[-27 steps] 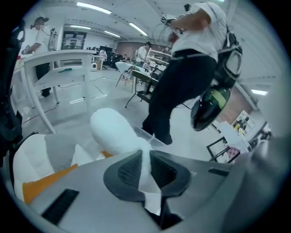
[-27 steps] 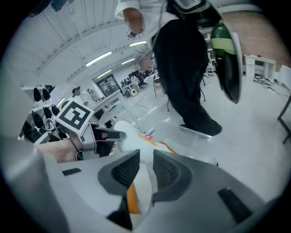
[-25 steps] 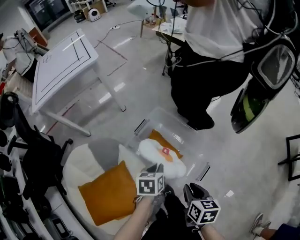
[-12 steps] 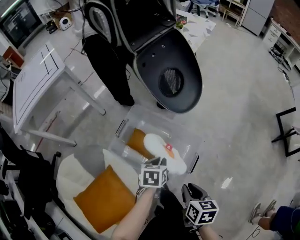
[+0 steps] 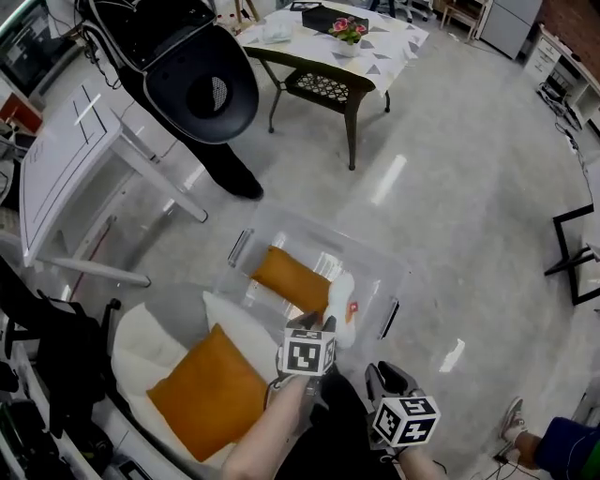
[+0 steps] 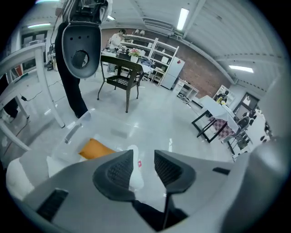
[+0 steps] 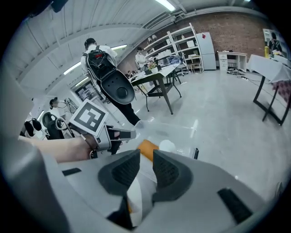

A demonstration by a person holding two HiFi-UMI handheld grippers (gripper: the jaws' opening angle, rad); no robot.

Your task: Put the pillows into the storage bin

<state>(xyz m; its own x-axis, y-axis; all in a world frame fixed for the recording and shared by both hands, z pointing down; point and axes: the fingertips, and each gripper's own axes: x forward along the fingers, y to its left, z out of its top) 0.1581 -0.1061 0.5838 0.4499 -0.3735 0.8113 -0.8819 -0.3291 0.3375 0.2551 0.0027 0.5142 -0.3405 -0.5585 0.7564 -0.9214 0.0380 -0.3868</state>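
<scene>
Storage bin (image 5: 370,272): clear plastic, no lid on it, standing on the pale glossy floor at the middle of the head view, with a dark latch on each short end
Orange pillow (image 5: 291,278): inside the bin, lying flat toward its left end
White pillow (image 5: 343,298): inside the bin, standing on edge at the near right side, just beside the orange pillow, with a small red tag (image 5: 353,307) on its face
Left gripper (image 6: 143,157): over the bin's near rim, pointing down into it. Its jaws have just been opening and now stand apart. The white pillow shows in the gap close to the left pad, and neither pad presses on it
Right gripper (image 7: 146,159): to the right of the left gripper and nearer the person, clear of the bin. Its jaws are parted by a narrow gap with nothing clamped, and the bin and both pillows show beyond the tips. A strip of white and orange sits low in the gap; what it is cannot be told
Second orange pillow (image 5: 208,394): outside the bin, lying on the white seat (image 5: 141,342) at lower left
Second white pillow (image 5: 239,323): on the same seat, between the second orange pillow and the bin's left end
White table (image 5: 66,159): at left, well apart from the bin
Dark table (image 5: 328,82): beyond the bin, with a patterned cloth and a pot of flowers (image 5: 347,28) on top
Bystander (image 5: 225,164): dark trousers, standing beyond the bin's left end, carrying a black hard-shell pack (image 5: 202,89)
</scene>
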